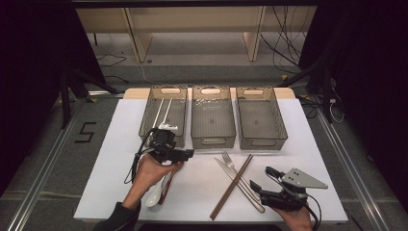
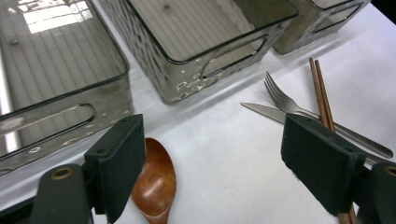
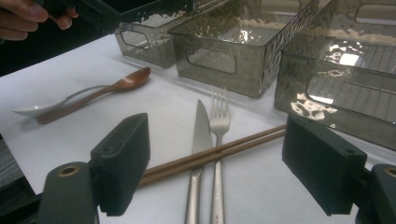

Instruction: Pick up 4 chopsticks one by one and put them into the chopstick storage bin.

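My left gripper (image 1: 185, 155) hovers open just in front of the left bin (image 1: 146, 120), jaws wide with nothing between them. Under it lie a wooden spoon (image 2: 154, 182) and a white spoon (image 1: 154, 197), side by side on the white table. At the table's middle a fork (image 1: 231, 166) and a knife (image 1: 226, 169) lie together, and a pair of brown chopsticks (image 1: 232, 185) lies across them. My right gripper (image 1: 260, 179) rests open near the front right edge, pointing at that pile. In the right gripper view the chopsticks (image 3: 210, 154) cross between its jaws without touching them.
Three grey see-through bins stand in a row at the back. The left one holds long white utensils (image 1: 162, 111); the middle bin (image 1: 213, 139) and right bin (image 1: 284, 130) hold nothing. Bare white table (image 1: 110, 159) lies at the left, and dark floor surrounds it.
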`<state>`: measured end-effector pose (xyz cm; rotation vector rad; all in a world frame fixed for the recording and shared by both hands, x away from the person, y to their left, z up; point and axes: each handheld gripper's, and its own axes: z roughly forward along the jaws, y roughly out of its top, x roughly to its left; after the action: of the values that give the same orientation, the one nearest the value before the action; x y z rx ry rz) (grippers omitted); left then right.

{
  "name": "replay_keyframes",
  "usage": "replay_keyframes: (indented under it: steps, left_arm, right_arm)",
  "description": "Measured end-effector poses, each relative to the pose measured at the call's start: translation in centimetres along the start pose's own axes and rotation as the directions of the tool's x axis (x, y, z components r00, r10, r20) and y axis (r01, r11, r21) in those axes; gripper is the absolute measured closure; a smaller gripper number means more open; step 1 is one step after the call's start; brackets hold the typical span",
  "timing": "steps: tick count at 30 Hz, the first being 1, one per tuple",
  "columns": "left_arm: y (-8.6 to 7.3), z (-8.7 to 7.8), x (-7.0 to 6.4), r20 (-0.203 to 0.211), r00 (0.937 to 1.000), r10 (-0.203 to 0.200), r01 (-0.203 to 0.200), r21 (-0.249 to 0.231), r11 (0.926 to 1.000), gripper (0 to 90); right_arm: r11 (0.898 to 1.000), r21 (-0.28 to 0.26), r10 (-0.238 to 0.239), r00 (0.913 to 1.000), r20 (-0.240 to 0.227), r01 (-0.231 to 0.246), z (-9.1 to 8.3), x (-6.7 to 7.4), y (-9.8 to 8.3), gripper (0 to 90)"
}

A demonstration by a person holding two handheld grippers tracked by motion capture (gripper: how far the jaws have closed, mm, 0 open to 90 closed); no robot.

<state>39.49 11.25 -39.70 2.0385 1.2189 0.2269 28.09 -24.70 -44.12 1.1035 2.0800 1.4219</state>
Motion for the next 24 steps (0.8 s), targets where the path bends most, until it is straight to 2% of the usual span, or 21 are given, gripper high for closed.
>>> replay_keyframes:
  steps: [8, 23, 24]
  left_arm:
    - [-0.8, 0.7, -1.7, 0.009, 0.9999, 0.012, -0.013, 0.024, 0.9996, 20.1]
    - [-2.3, 1.9, -3.8, 0.031, 0.9989, 0.034, -0.036, 0.059, 0.9976, 19.5]
    - [-2.4, 2.1, -4.0, 0.034, 0.9987, 0.038, -0.041, 0.072, 0.9966, 19.5]
  right_arm:
    - [1.0, -0.001, -0.001, 1.0, 0.001, 0.001, 0.0, 0.0, 0.0, 24.2]
    - [1.0, 0.0, -0.009, 1.0, 0.001, 0.009, 0.0, 0.1, 0.0, 24.2]
    - [1.0, 0.0, -0.009, 1.0, 0.001, 0.009, 0.0, 0.1, 0.0, 24.2]
